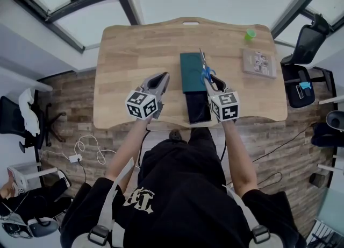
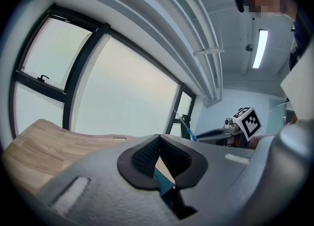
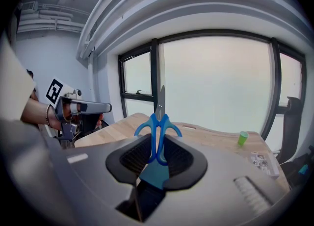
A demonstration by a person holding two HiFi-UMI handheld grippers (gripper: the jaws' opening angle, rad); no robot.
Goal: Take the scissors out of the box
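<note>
Pale wood-grain table (image 1: 134, 53), flat teal box (image 1: 191, 72) centre frame | scissors (image 3: 158, 122): blue loop handles, steel blades up, clamped between right gripper (image 3: 158, 154) ribbed pads, at box's right edge | left gripper (image 2: 158, 163) closed, empty

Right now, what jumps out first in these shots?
Blue-handled scissors, clamped by their handles in the right claw, blades pointing away from the person. The dark green box lies mid-way on the wooden table, just left of them in the head view. The left claw is shut and empty.
</note>
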